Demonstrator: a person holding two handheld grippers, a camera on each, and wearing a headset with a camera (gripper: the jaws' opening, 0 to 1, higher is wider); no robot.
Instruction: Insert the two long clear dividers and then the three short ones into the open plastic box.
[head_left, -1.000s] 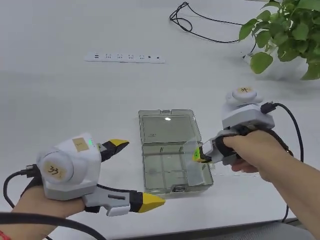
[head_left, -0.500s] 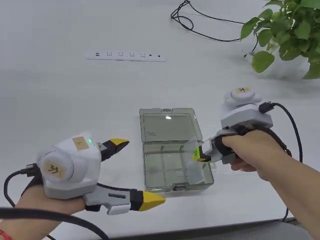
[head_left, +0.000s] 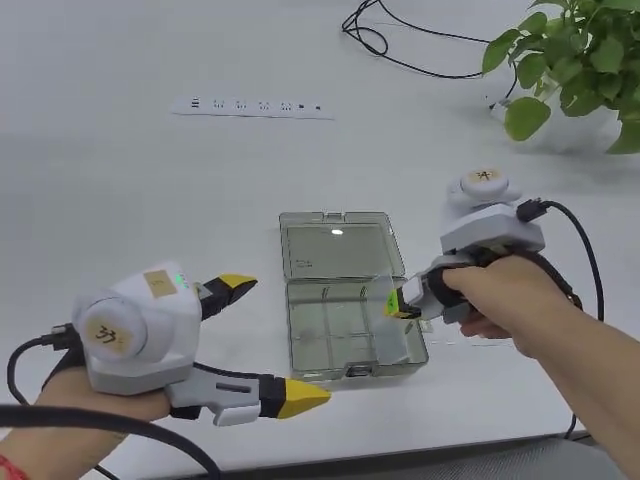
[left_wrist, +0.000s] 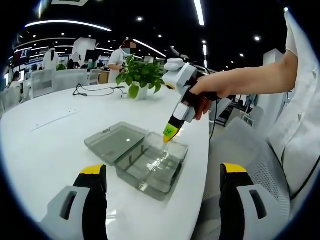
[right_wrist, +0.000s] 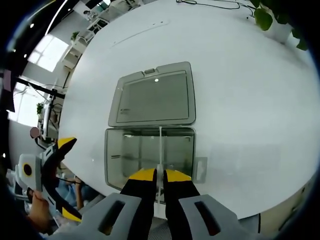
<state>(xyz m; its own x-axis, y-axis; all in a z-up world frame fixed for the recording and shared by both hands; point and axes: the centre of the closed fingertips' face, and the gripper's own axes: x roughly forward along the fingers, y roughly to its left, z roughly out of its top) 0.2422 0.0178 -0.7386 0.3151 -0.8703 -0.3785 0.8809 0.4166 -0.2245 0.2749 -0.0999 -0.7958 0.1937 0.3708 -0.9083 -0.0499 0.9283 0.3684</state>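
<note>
Right hand-held gripper (right_wrist: 159, 174) is clamped on a clear divider (right_wrist: 160, 147) reaching down into the open box (right_wrist: 114, 150); left hand-held gripper (head_left: 272, 340) gapes wide, empty, beside the box.

Left gripper (head_left: 272, 342): we see white-grey housing, black jaws, yellow tips, a round label "33", a green light.
Right gripper (head_left: 397, 305): white-grey body, yellow tips, a marked round cap.
Cables (head_left: 590, 262): black, at our lower left and right edge.
Sleeve (left_wrist: 299, 55): white, short.
</note>
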